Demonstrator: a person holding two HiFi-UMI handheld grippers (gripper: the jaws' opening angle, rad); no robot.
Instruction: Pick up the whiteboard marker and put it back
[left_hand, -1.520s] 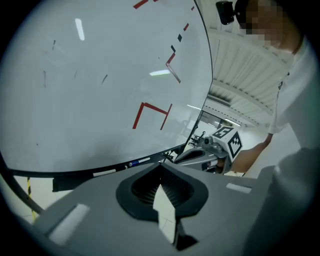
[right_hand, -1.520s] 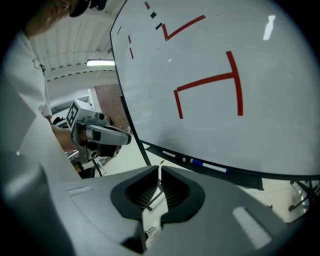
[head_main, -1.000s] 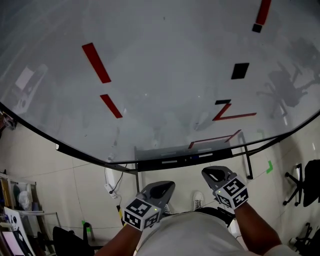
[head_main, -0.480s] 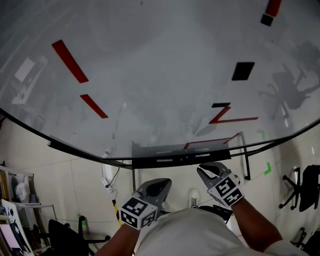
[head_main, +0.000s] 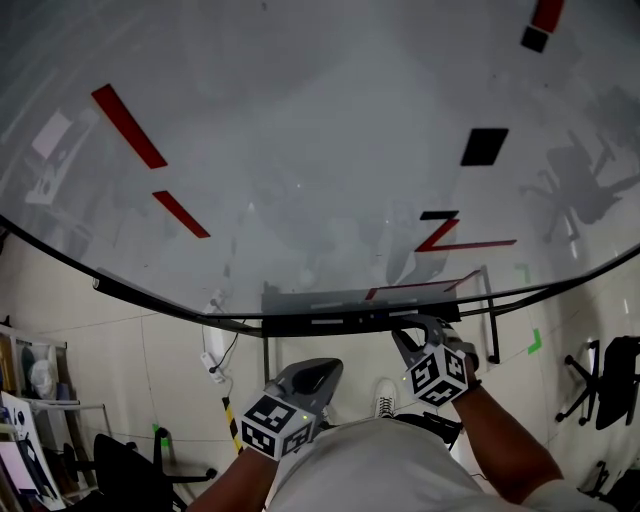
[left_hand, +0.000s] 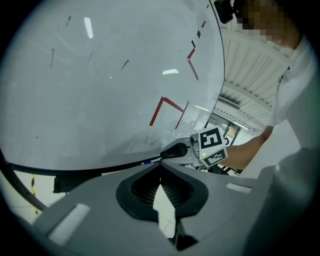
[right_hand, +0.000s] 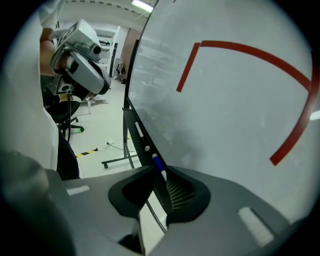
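A whiteboard marker (right_hand: 158, 163) with a blue cap lies on the dark tray (head_main: 330, 322) under the whiteboard (head_main: 300, 150). My right gripper (head_main: 405, 333) is up at the tray. In the right gripper view it (right_hand: 159, 172) stands open by a narrow gap, and the marker's near end runs in between the tips. I cannot tell whether the pads touch the marker. The left gripper (head_main: 318, 372) hangs lower, away from the tray, and is shut (left_hand: 160, 172) on nothing. The left gripper view shows a blue bit of the marker (left_hand: 145, 162) at the right gripper's tip (left_hand: 175, 150).
A second marker (right_hand: 139, 131), white with a black end, lies farther along the tray. Red strokes (head_main: 128, 125) and black patches (head_main: 484, 146) mark the board. The board's metal stand (head_main: 268, 365) and a cable (head_main: 212, 360) are below, with office chairs (head_main: 605, 385) at the right.
My right gripper has risen from beside my body up to the tray's edge. The left gripper has stayed low. The head view has shifted a little.
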